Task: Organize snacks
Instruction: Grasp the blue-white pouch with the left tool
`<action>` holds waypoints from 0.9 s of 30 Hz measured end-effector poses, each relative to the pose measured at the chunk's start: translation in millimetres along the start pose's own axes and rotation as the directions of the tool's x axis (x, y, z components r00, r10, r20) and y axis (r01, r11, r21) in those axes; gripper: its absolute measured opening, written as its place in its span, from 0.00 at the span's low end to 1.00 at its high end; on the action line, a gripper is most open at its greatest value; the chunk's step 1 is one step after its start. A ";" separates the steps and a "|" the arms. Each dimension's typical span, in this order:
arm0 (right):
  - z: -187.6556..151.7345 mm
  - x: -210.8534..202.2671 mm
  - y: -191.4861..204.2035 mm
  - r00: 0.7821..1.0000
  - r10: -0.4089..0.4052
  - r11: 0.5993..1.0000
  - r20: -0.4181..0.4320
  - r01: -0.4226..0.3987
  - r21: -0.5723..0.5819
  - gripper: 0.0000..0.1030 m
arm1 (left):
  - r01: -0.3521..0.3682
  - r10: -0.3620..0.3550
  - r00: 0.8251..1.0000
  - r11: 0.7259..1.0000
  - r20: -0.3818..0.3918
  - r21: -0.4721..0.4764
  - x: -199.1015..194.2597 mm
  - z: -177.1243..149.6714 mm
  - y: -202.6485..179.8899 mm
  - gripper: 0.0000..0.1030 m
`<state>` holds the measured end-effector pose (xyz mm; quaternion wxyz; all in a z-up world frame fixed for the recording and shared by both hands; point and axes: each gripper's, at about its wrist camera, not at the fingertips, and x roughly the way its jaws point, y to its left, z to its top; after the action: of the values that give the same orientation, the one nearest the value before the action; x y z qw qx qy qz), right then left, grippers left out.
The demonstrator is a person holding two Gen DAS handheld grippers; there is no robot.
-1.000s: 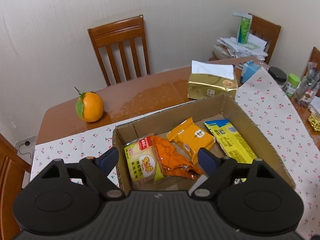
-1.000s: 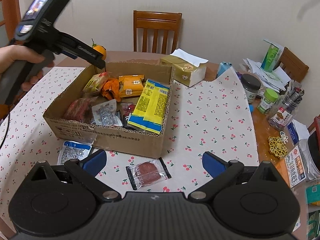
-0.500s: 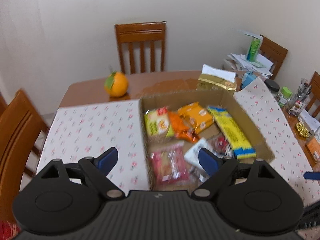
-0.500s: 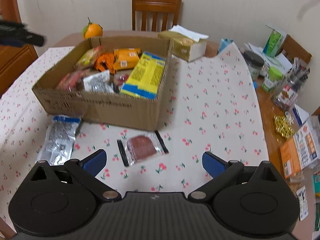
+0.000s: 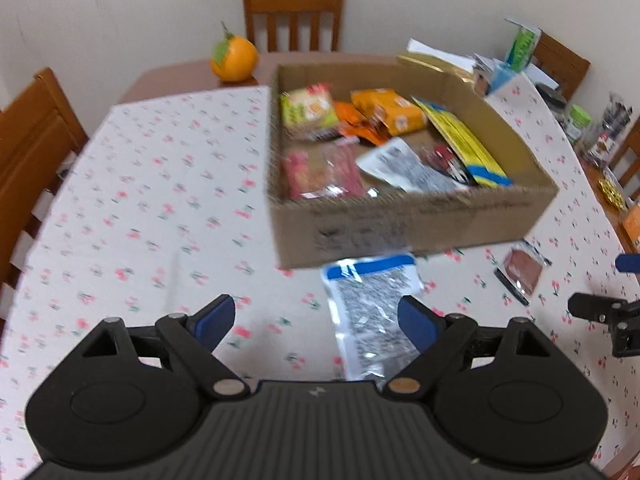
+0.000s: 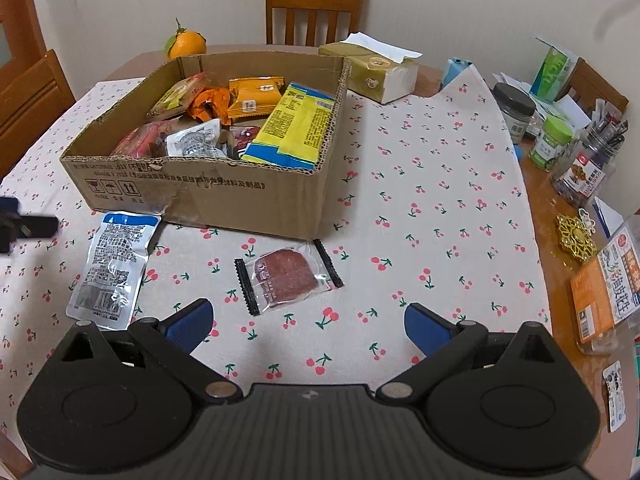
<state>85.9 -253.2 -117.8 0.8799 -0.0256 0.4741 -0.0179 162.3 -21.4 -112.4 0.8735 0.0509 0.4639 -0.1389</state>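
Observation:
An open cardboard box (image 6: 208, 184) (image 5: 400, 224) holds several snack packs. Two packs lie on the cherry tablecloth in front of it: a silver pouch with a blue top (image 6: 114, 264) (image 5: 370, 312) and a clear pack with a brown slice (image 6: 286, 274) (image 5: 522, 270). My left gripper (image 5: 316, 322) is open and empty, low over the cloth, with the pouch just ahead beside its right finger. My right gripper (image 6: 308, 326) is open and empty, just short of the brown-slice pack. Its fingertip (image 5: 628, 263) shows at the right edge of the left view.
An orange (image 6: 186, 44), a tissue box (image 6: 376, 72) and wooden chairs (image 6: 316, 8) stand behind the box. Jars (image 6: 552, 142), a gold ornament (image 6: 576, 236) and an orange packet (image 6: 604, 288) crowd the right table edge.
My left gripper has pulled back from over the box to the near side, down toward the silver pouch. My right gripper has moved closer to the brown-slice pack. Both stay open.

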 end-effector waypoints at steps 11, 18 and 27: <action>-2.3 6.5 -9.2 1.000 -0.019 1.000 -0.025 0.019 0.002 1.00 | 0.031 -0.030 0.999 0.999 -0.040 0.009 49.7 -1.5 -39.9 0.86; 3.0 14.8 -22.4 0.999 -0.026 0.998 -0.031 0.028 0.048 1.00 | -0.021 0.023 0.998 0.999 -0.050 0.046 60.4 -9.4 -46.7 0.95; 30.2 51.1 -8.7 0.999 -0.039 0.995 -0.014 0.041 0.095 1.00 | -0.017 0.019 0.999 0.999 -0.034 0.046 57.7 -18.6 -41.1 1.00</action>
<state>139.2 -263.8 -143.3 0.8767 0.0071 0.4774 -0.0583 166.2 -67.9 -168.9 0.8652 0.0776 0.4750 -0.1407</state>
